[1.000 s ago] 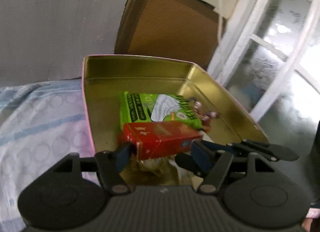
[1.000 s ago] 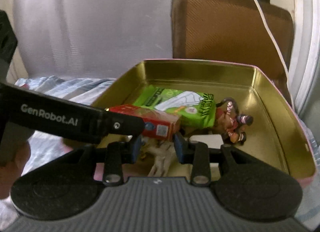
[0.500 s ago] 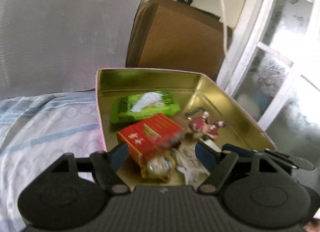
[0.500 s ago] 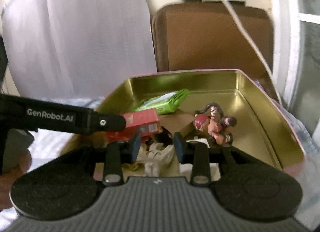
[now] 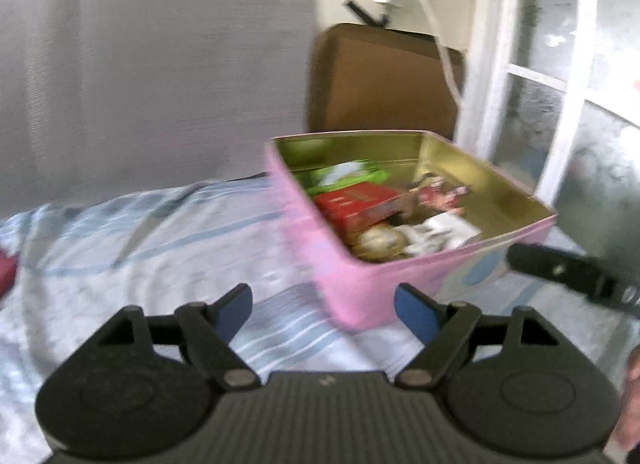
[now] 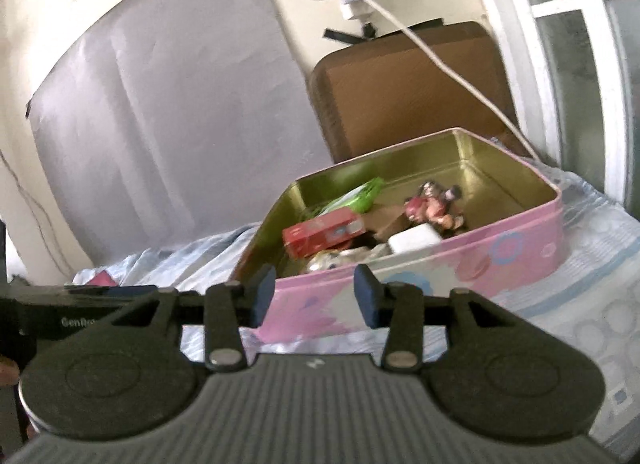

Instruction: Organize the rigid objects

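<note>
A pink tin [image 5: 360, 284] with a gold inside sits on the bed; it also shows in the right wrist view [image 6: 460, 264]. In it lie a red box [image 5: 356, 206] [image 6: 324, 232], a green packet [image 5: 344, 174] [image 6: 356, 194], a small figurine [image 5: 438, 194] [image 6: 434, 204], a white block [image 6: 414, 242] and a gold round thing [image 5: 378, 242]. My left gripper [image 5: 322, 310] is open and empty, in front of the tin's near corner. My right gripper [image 6: 316, 294] is open and empty, in front of the tin's near wall.
The tin rests on a blue and white patterned bedsheet [image 5: 160, 248]. A brown cardboard box [image 6: 412, 92] stands behind the tin. A white cable [image 6: 448, 68] hangs from a wall plug. A window frame [image 5: 560, 84] is at the right. A red thing [image 5: 6, 274] lies at far left.
Both grippers have pulled back out of the tin and risen. The left gripper let go of the red box, which now lies in the tin. The right jaws have opened wider.
</note>
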{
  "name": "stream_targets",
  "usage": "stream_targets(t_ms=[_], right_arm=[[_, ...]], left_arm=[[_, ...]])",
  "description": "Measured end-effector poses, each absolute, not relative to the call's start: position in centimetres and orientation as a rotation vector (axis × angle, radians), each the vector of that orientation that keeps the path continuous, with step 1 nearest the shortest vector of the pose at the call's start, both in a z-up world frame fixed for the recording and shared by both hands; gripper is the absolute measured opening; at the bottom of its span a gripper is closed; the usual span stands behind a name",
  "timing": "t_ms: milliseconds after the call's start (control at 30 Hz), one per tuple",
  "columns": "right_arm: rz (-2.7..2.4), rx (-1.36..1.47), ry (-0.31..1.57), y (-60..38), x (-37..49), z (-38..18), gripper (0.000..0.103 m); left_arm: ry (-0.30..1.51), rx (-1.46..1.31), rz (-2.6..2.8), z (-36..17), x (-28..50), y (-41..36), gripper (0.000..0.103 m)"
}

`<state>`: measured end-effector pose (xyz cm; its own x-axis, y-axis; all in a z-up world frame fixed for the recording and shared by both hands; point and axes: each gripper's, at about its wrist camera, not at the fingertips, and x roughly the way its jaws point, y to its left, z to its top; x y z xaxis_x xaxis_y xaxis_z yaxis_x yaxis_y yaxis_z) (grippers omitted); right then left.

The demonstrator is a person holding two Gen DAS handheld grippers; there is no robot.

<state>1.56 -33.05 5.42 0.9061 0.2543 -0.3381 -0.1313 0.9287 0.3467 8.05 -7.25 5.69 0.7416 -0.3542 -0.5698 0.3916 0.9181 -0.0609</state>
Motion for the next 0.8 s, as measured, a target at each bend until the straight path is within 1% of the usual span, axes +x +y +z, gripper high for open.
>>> stream_targets(t_ms=[400, 800], right_arm=[[0.358, 0.212, 0.454, -24.3, 3.7, 5.7, 0.046], [0.511, 0.091, 0.545, -15.4, 6.8, 4.9, 0.046]], left_arm=[[0.628, 0.004, -0.171, 2.8, 8.5, 5.0, 0.081], [0.622, -0.072, 0.016, 1.0, 9.2, 15.0, 0.082]])
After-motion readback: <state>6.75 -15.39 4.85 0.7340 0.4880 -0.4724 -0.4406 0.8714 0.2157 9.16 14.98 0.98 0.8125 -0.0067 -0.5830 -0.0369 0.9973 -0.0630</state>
